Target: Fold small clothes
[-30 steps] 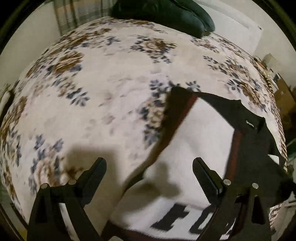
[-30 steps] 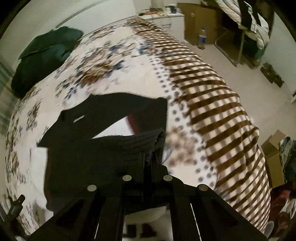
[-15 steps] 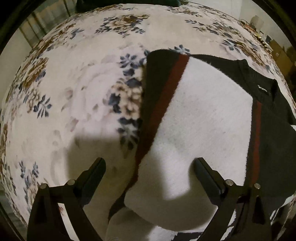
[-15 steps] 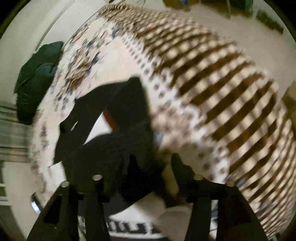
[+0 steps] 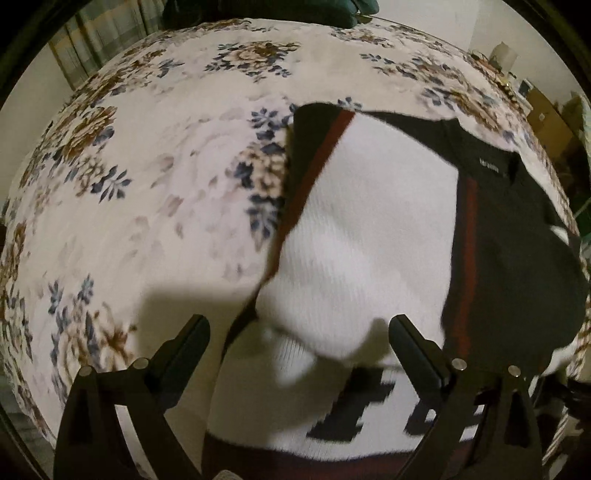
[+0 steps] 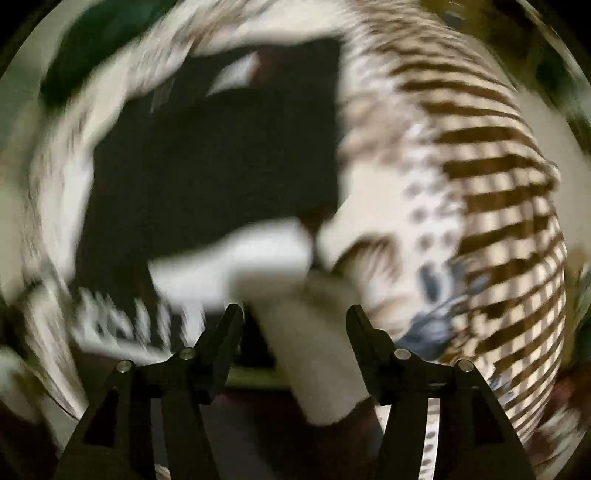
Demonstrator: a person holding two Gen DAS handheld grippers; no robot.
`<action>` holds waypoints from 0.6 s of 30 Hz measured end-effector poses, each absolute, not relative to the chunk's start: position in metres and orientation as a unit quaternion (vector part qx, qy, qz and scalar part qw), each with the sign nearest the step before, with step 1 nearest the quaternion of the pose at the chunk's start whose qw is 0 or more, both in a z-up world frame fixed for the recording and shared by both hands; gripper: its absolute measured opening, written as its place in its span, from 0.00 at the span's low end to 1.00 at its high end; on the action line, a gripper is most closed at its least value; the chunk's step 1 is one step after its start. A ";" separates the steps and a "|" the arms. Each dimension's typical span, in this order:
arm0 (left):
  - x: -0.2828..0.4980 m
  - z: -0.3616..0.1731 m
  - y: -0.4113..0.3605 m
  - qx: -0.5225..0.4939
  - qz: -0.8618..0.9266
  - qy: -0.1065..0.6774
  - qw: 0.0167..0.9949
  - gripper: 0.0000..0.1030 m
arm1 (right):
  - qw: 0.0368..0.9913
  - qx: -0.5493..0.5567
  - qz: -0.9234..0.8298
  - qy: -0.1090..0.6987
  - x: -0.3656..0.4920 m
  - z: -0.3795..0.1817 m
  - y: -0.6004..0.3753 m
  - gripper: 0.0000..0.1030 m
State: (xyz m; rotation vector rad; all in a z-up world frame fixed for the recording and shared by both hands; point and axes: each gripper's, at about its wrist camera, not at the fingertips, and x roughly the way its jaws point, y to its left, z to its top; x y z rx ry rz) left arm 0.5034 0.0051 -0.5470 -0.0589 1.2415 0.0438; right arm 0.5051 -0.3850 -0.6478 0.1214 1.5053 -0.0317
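Note:
A knit sweater [image 5: 369,229], white with black sleeves, red stripes and black letters, lies partly folded on the bed. My left gripper [image 5: 298,323] hangs open over its white fold, fingers wide apart and touching nothing. In the blurred right wrist view the sweater [image 6: 221,155] shows mostly black, with a white fold [image 6: 258,254] below it. My right gripper [image 6: 294,312] points down, its jaws opening. Pale fabric lies beneath the gap, and the pads do not press on it.
The bed has a floral cover [image 5: 147,184], and a brown-striped border [image 6: 498,184] runs along its side. A dark green bundle [image 5: 258,11] sits at the far end of the bed. Cardboard boxes [image 5: 546,118] stand beyond the bed at the right.
My right gripper, shut on the sweater's black ribbed edge a second ago, has opened, let it go and swung down and around. The left gripper stayed open and shifted over the white fold.

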 end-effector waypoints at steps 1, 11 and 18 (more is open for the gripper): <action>0.501 -0.550 0.006 -0.023 0.024 0.584 0.811 0.97 | 0.732 0.018 -0.024 0.681 0.506 -0.654 -0.377 0.57; 0.421 -0.565 0.055 -0.089 0.008 0.629 0.772 0.97 | 0.721 0.200 -0.085 0.658 0.486 -0.655 -0.434 0.35; 0.322 -0.587 0.066 -0.143 -0.031 0.682 0.716 0.97 | 0.688 0.277 -0.055 0.668 0.402 -0.634 -0.459 0.76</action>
